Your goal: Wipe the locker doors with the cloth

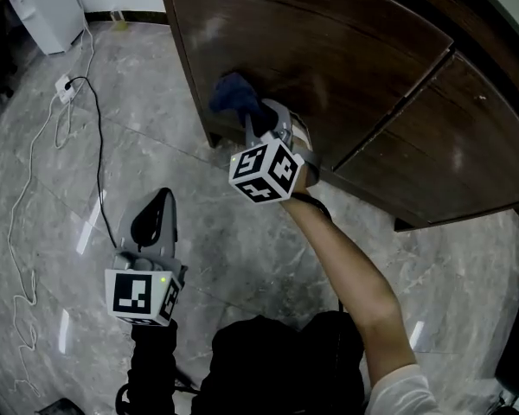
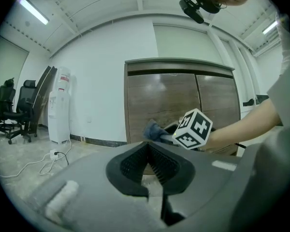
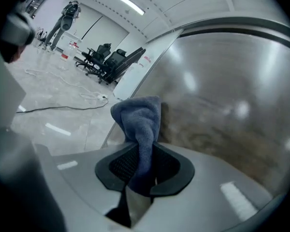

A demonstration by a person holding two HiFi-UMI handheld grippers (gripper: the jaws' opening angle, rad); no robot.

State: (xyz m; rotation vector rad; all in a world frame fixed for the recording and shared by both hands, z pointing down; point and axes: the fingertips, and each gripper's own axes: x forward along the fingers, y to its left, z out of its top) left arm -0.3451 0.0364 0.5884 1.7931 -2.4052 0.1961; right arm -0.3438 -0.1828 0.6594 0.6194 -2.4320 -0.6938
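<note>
**Cloth low on the left locker door**

Grey marbled floor [image 1: 242, 232] fills most of the head view, with a dark wooden locker [image 1: 346, 24] standing along its top right edge. The locker has two doors, the left door [image 1: 311, 67] and the right door [image 1: 467, 137], both closed.

The right gripper [image 1: 249, 115] reaches to the left door on a bare forearm. Its jaws are clamped on a blue cloth [image 1: 233, 95], whose bunched end sticks out past the fingertips. The cloth sits low on the left door, near the locker's left edge. It looks to be against the wood, though contact cannot be told for certain. In the right gripper view the cloth [image 3: 140, 124] runs down between the two ribbed pads.

The left gripper [image 1: 162, 199] hangs over the floor, well apart from the locker. Its jaws are together with nothing between them.

A black cable [image 1: 99, 145] and a white cable [image 1: 22, 223] trail across the floor towards its left edge. A white water dispenser [image 2: 59, 105] stands by the wall left of the locker, with office chairs [image 2: 9, 110] beyond it.
</note>
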